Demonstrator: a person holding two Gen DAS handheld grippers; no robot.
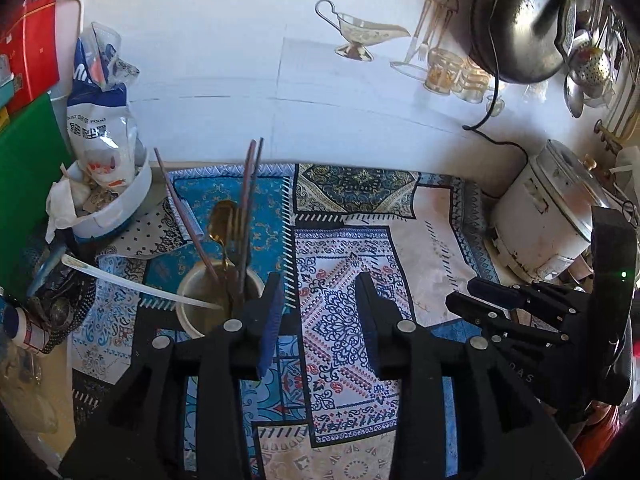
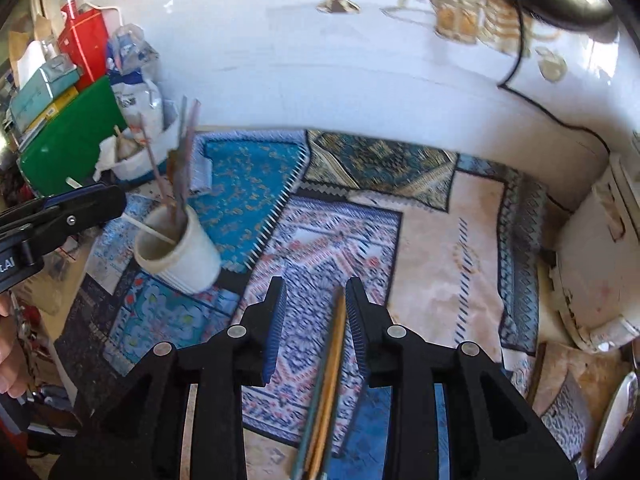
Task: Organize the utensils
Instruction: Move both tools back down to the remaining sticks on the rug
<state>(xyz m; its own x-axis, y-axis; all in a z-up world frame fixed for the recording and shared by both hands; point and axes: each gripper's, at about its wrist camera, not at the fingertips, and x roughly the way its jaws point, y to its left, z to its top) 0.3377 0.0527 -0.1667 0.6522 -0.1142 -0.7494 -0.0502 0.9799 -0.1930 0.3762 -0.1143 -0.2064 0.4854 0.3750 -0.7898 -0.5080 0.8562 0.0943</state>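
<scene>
Patterned cloth (image 1: 344, 300) is covering the worktop, running back to the white tiled wall (image 1: 224, 60); its mid section is lying bare btwn the two grippers, giving open room there. Left edge is crowding w/ a green board (image 1: 28, 184), a white bowl (image 1: 120, 204) holding a food bag (image 1: 100, 120) and crumpled paper. Right edge is closing off w/ a rice cooker (image 1: 544, 216); a dark pan (image 1: 516, 24) is hanging above it.

White cup (image 2: 176, 248) is standing on the cloth at left-centre, holding chopsticks (image 1: 250, 208), a gold spoon (image 1: 222, 216) and a white utensil (image 1: 140, 284) leaning out over its rim.

Left gripper (image 1: 320, 312) is hovering just right of the cup, fingers spread wide, nothing btwn them. Right gripper (image 2: 316, 320) is pointing over the cloth, well apart from the cup, fingers part-open; a pair of chopsticks (image 2: 332, 364) is lying along the right finger's inner pad, but whether they are being pinched cannot be told (motion blur).
</scene>
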